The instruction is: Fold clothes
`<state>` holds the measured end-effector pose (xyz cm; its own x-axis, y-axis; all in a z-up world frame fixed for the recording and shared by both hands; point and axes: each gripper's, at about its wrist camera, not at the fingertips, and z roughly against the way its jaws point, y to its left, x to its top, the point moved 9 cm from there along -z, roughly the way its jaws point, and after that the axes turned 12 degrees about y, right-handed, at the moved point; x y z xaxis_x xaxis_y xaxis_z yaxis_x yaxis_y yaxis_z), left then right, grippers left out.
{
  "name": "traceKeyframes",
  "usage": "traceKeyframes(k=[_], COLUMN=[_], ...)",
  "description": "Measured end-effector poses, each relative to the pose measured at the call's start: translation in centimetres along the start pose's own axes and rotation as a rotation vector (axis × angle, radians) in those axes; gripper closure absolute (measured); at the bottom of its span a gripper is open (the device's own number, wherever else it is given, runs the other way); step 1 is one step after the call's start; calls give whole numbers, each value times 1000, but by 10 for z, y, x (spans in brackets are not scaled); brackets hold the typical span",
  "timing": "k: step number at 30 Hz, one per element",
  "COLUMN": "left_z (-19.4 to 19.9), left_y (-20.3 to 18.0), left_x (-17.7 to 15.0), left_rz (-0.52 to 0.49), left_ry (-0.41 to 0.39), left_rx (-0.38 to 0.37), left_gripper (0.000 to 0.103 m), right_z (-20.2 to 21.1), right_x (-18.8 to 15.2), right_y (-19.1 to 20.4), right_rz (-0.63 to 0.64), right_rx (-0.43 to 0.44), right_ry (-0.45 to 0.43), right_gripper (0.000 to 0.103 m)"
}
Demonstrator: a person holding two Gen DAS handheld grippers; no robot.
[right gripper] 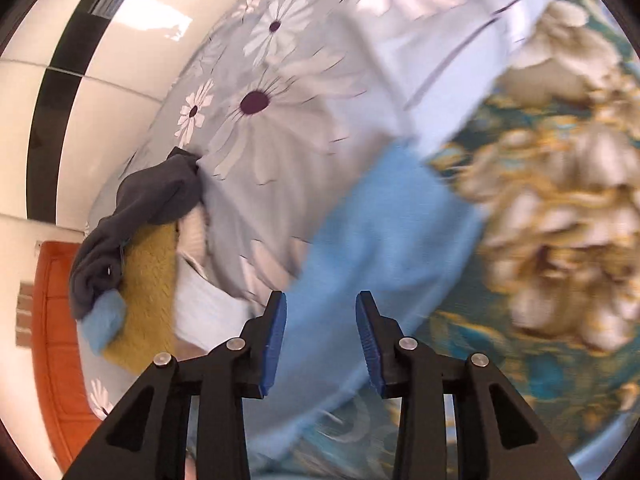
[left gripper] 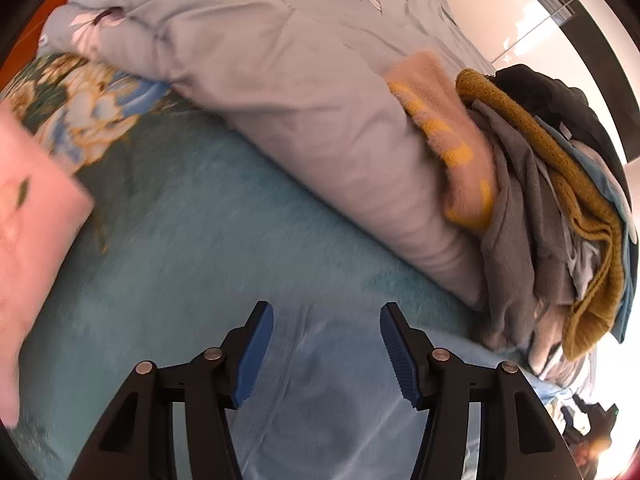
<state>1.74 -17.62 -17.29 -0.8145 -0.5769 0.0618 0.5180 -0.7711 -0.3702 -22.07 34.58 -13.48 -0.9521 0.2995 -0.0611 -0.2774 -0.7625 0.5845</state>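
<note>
A light blue garment (right gripper: 384,232) lies stretched over the floral teal bedspread (right gripper: 560,200), running away from my right gripper (right gripper: 321,340), which is open just above its near end. In the left wrist view the same light blue cloth (left gripper: 320,392) lies flat under my left gripper (left gripper: 326,352), also open with nothing between its blue pads. A heap of unfolded clothes (left gripper: 560,216) sits to the right: grey, mustard, dark and pale pieces. It also shows in the right wrist view as a clothes pile (right gripper: 136,264) at the left.
A rolled grey daisy-print duvet (left gripper: 280,80) lies along the back of the bed; this duvet (right gripper: 280,120) also fills the upper right wrist view. A pink pillow (left gripper: 28,208) sits at the left. A white wardrobe (right gripper: 100,100) and orange furniture (right gripper: 56,340) stand beyond.
</note>
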Motion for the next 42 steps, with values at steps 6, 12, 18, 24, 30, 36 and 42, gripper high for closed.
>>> traceKeyframes(k=[6, 12, 18, 24, 30, 36, 42], left_z=[-24, -39, -38, -11, 38, 64, 75], left_y=[2, 14, 24, 14, 4, 3, -4], left_x=[11, 5, 0, -5, -26, -49, -53], left_rz=[-55, -64, 15, -22, -78, -123, -140], left_ry=[65, 138, 149, 86, 5, -24, -41], left_rx=[45, 79, -36, -111, -186, -200, -188], left_gripper=[42, 42, 67, 76, 76, 76, 76], right_z=[-29, -38, -31, -5, 47, 82, 60], right_x=[15, 22, 19, 6, -19, -42, -39], right_y=[5, -3, -8, -12, -11, -28, -3], right_rz=[-39, -69, -38, -2, 40, 27, 40], right_rx=[-83, -146, -176, -145, -89, -39, -10], right_ry=[17, 30, 35, 14, -60, -66, -32], right_gripper=[66, 69, 99, 100, 101, 101, 100])
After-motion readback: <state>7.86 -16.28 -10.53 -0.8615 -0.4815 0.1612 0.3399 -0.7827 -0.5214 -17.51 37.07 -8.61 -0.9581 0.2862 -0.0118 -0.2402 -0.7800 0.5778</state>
